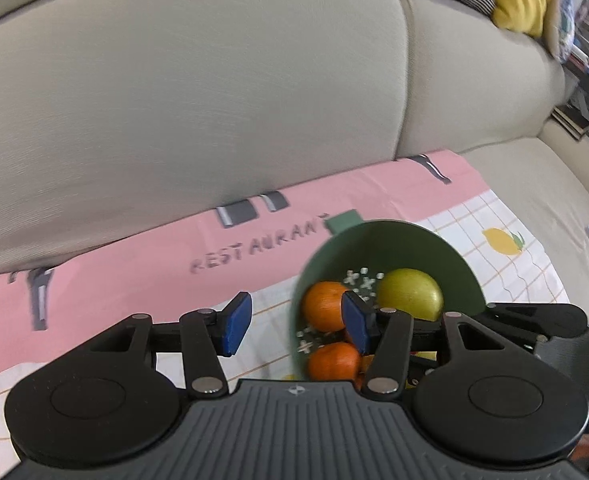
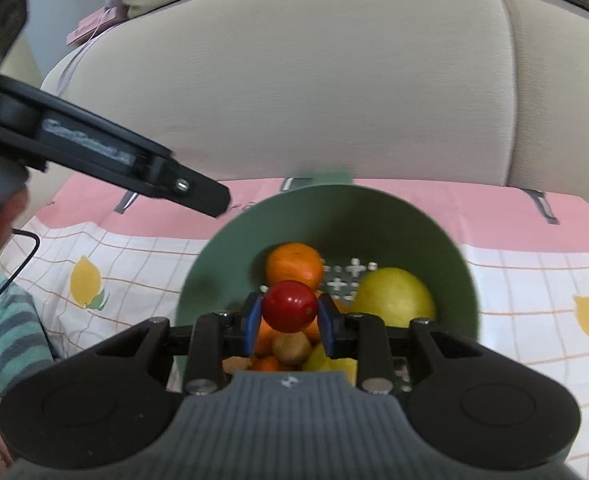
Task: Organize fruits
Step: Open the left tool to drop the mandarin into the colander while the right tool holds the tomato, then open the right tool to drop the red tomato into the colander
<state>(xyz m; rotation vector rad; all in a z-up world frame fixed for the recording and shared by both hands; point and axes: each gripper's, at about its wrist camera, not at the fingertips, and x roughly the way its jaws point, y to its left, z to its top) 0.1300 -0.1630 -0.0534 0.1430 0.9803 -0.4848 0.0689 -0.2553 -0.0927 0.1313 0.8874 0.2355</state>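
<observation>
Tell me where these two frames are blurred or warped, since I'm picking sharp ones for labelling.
Left wrist view: the green bowl rim smears, the cloth's lettering is soft, and the sofa bulges from fisheye distortion. Right wrist view: the right hand-held gripper and its red fruit are fairly crisp, with a small glare spot; the bowl's far rim is blurred.

Bowl: one green bowl [image 2: 334,220], the landmark here.
Oranges: at least three in the bowl [image 2: 293,266], others partly hidden.
Yellow-green fruit: one large fruit [image 2: 394,298] in the bowl, right of the oranges.
Red fruit: one [image 2: 289,306] above the bowl.
Brown fruit: one [image 2: 291,348] inside the bowl.
</observation>
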